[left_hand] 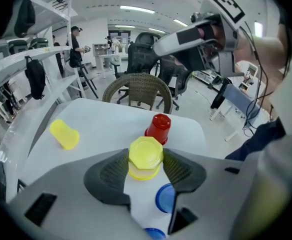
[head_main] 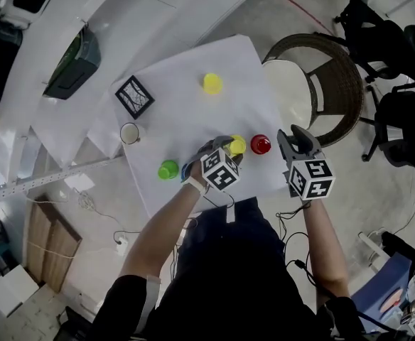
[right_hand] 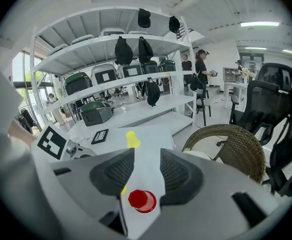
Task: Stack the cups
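An upside-down yellow cup stands near the front edge of the white table. My left gripper is open, with its pads close on either side of this cup. Just right of it stands an upside-down red cup. My right gripper hovers open beyond the table's right edge, above the red cup, and holds nothing. A second yellow cup lies on its side farther back. A green cup and a partly hidden blue cup stand at the front left.
A white mug and a black-framed marker card sit at the table's left. A wicker chair stands close to the right edge, with black office chairs behind it. White shelving runs along the left.
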Available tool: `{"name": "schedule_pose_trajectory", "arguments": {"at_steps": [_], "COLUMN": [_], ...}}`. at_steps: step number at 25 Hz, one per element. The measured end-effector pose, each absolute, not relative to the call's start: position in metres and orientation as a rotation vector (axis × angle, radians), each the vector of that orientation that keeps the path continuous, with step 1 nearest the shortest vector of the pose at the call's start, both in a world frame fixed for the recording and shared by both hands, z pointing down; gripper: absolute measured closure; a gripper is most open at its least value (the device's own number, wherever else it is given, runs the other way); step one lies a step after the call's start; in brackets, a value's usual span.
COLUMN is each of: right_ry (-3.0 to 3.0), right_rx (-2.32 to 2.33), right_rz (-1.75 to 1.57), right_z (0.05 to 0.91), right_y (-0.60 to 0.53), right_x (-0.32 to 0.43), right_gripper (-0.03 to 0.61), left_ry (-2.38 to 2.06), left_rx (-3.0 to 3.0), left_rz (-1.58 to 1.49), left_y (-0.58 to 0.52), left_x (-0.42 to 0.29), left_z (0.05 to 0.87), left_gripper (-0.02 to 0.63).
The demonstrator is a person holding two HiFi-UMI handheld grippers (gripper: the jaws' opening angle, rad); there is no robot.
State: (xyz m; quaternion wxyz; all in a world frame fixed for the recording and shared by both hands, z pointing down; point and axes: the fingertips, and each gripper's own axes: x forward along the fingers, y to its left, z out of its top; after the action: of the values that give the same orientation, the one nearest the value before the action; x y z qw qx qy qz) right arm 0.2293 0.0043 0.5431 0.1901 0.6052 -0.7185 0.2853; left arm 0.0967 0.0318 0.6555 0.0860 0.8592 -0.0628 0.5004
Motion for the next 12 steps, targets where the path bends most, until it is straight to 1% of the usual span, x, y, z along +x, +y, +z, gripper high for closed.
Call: {"name": "schedule_pose_trajectory", "arguments": {"at_steps": [12], "right_ry": [-2.048], "right_rx": [1.662], "right_rz": [0.828], "right_z": [0.543], "right_y": [-0.022], "right_x": [0.218], "right_gripper": [0.428], "left_ry": [-0.54], "left_rx": [2.437], "left_rz": [1.347], "left_y": [-0.086], "left_x": [0.035], "left_z": [0.641], "left_gripper": [0.402]}}
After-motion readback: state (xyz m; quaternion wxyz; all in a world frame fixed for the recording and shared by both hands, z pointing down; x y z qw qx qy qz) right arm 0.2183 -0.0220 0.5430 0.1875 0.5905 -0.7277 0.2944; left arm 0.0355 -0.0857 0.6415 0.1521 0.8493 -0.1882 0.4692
